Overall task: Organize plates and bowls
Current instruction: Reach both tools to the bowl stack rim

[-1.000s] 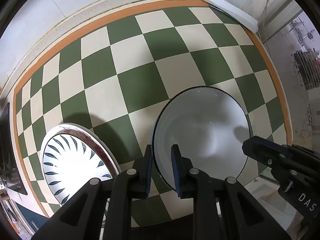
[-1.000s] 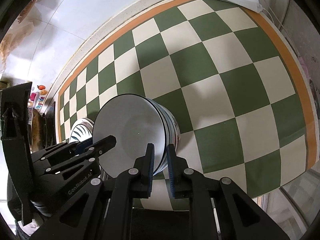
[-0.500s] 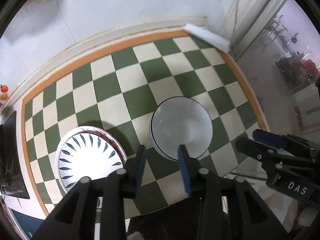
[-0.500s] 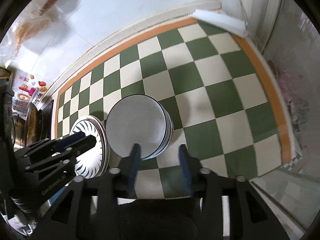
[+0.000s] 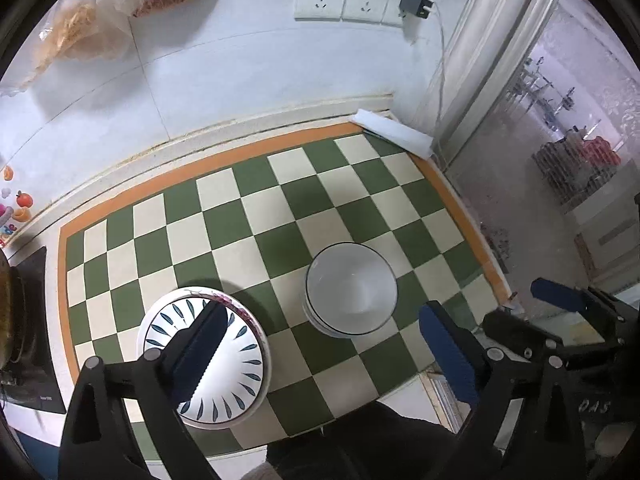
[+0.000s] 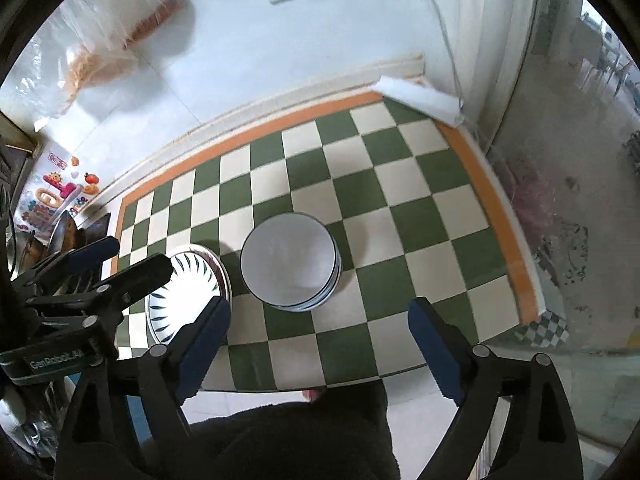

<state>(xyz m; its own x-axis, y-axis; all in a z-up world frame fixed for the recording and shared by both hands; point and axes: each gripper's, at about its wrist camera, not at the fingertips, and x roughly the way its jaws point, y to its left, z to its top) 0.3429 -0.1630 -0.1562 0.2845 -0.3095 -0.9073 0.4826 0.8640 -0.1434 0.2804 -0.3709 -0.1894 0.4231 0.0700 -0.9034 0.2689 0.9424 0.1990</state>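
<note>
A stack of white bowls with dark rims [image 5: 351, 289] stands on the green and cream checked mat [image 5: 256, 216]; it also shows in the right wrist view [image 6: 291, 264]. To its left lies a stack of plates with a blue leaf pattern [image 5: 228, 364], also in the right wrist view [image 6: 192, 284]. My left gripper [image 5: 324, 344] is open and empty, raised well above the mat in front of both stacks. My right gripper [image 6: 320, 340] is open and empty, raised in front of the bowls. Each gripper shows in the other's view.
A tiled wall with sockets [image 5: 344, 0] and hanging plastic bags [image 5: 80, 28] stands behind the mat. A folded white cloth [image 5: 394, 132] lies at the far right corner. A glass door [image 5: 560, 140] is on the right. A dark stove and pans [image 6: 68, 236] are at the left.
Both grippers let go of the bowl's rim, opened wide and pulled up and back from the stack. The bowl now rests on the stack.
</note>
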